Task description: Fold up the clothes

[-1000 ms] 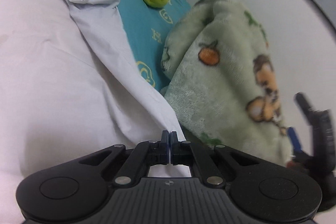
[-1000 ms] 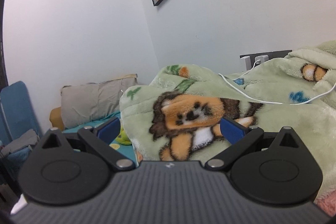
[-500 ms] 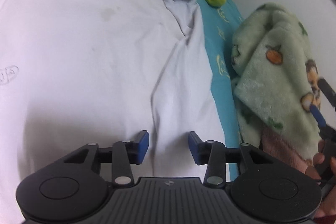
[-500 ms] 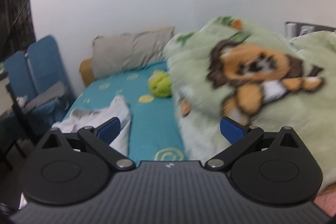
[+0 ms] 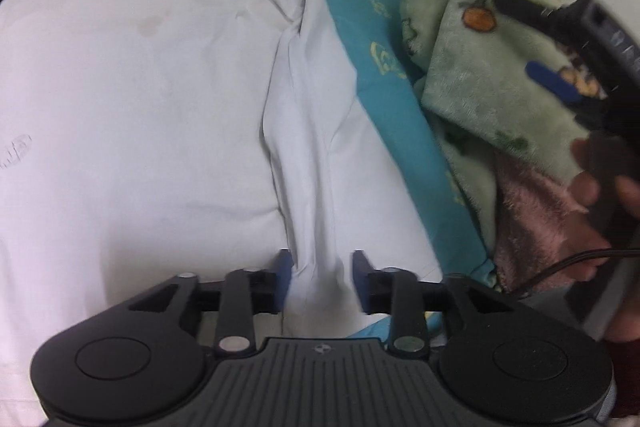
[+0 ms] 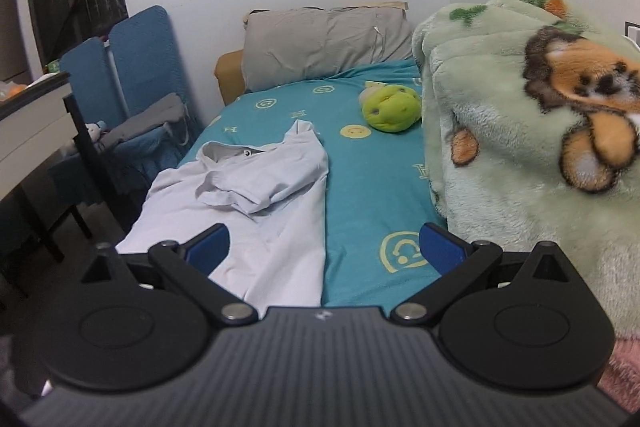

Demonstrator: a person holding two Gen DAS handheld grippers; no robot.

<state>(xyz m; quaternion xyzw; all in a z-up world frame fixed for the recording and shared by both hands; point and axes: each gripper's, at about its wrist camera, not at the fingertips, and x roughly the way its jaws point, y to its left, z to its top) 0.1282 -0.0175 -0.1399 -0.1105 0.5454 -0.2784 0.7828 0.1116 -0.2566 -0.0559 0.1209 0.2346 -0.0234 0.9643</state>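
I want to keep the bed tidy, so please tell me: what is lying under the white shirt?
Under the white shirt lies the teal bedsheet with yellow smiley faces, visible beside it on the right. What the shirt itself covers cannot be seen.

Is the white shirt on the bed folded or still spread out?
Partly folded: the white shirt lies lengthwise on the bed, one side edge turned in, sleeve crumpled across its chest.

Green plush toy (image 6: 390, 108), fleece blanket (image 6: 520, 155), grey pillow (image 6: 324, 45)
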